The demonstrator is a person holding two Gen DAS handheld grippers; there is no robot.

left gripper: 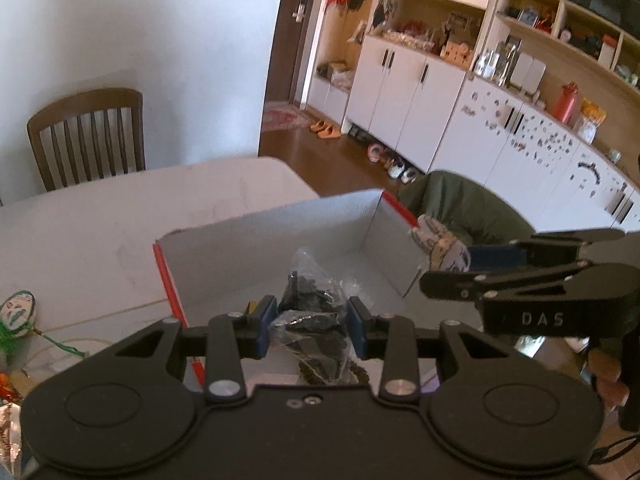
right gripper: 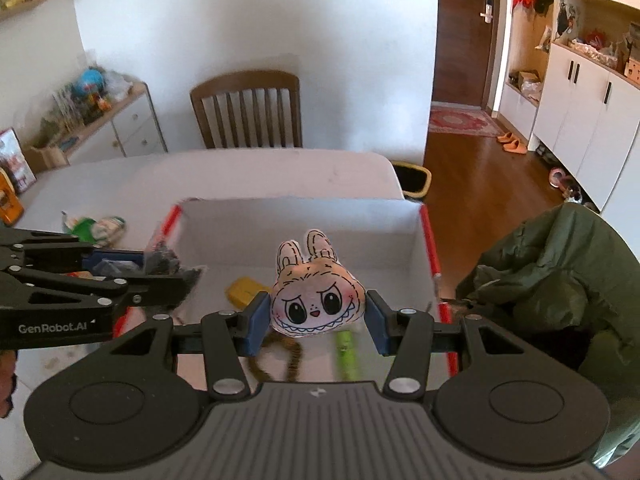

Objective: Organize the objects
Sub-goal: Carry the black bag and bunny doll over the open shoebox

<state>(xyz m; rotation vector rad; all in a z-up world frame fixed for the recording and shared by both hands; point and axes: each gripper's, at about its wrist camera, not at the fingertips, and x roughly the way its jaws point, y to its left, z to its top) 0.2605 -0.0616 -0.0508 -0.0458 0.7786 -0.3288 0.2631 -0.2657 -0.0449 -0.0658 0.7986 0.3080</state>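
The left gripper (left gripper: 312,322) holds a clear plastic bag of small black pieces (left gripper: 310,300) between its blue pads, the fingers closed to the width of the bag, above the near left part of the white cardboard box (right gripper: 300,224). The right gripper (right gripper: 318,318) clamps a small plush toy with rabbit ears and a toothy grin (right gripper: 316,294), its fingers partly closed on both sides of the toy, above the near middle of the same box. In the box lie a yellow object (right gripper: 244,292), a green stick (right gripper: 346,354) and a brown braided cord (right gripper: 294,358). The box has red edges (right gripper: 430,240) on the left and right. A green jacket (right gripper: 548,280) is just beside the right wall. On the table (right gripper: 100,184), left of the box, lies a green and white packet (right gripper: 94,228). The far part of the table is free, and a wooden chair (right gripper: 248,108) stands behind it.
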